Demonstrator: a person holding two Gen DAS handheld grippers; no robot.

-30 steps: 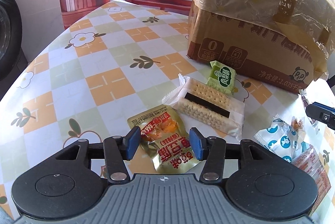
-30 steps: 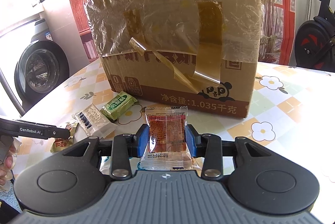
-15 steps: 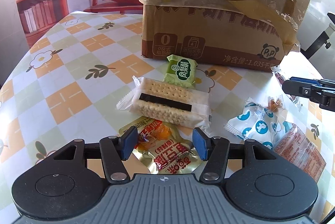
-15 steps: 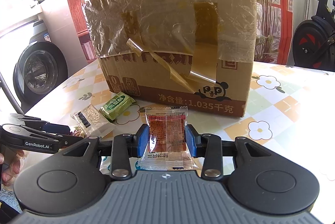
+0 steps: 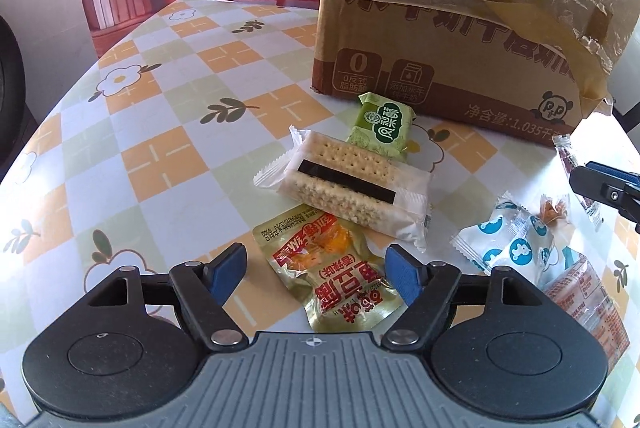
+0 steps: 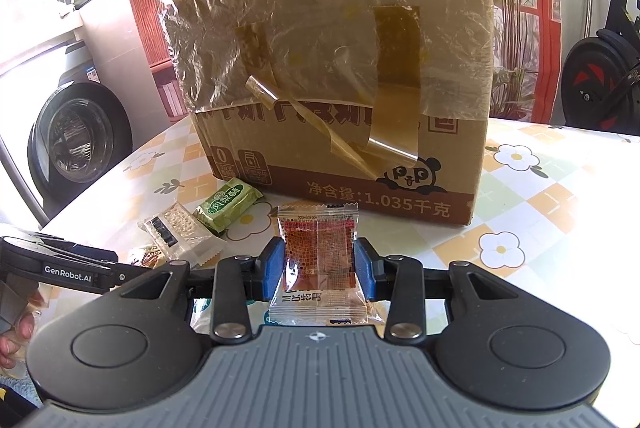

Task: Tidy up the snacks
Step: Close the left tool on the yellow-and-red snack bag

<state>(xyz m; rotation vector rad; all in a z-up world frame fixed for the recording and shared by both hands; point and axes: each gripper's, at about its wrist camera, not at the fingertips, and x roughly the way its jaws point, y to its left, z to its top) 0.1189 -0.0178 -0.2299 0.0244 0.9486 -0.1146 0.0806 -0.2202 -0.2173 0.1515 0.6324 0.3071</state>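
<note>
Left side of the table (image 5: 152, 108) is bare: glossy checked oilcloth with flowers and leaves, curved edge dropping off at far left, plenty of room there. Left gripper (image 5: 316, 274) has its blue pads spread wide, jaws just been opening, gold foil snack pouch (image 5: 332, 272) lying flat on the cloth between them, pads clear of it on both sides. Just beyond it, cracker sandwich pack (image 5: 352, 188) in cloudy film with crimped ends, its near corner over the pouch top edge; green wrapped bar (image 5: 382, 126) touching its far side, close to the cardboard box (image 5: 460, 40). Box is large, top wrapped in crinkled clear film with peeling brown tape, and blocks the far middle of the table. Right of the crackers: white-and-blue sachets (image 5: 516, 240) and an orange printed pack (image 5: 584, 296), bunched near the right edge. Right gripper (image 6: 319, 264) is narrow, clamped on a clear-film red snack packet (image 6: 318, 264), upright, pads pressing both sides, held in front of the box. Right wrist view alone shows open table right of the box, a washing machine (image 6: 76, 140) at left, an exercise bike (image 6: 600, 80) at right, and fingers (image 6: 24, 328) behind the left gripper body. The left wrist view alone shows the sachet cluster.
</note>
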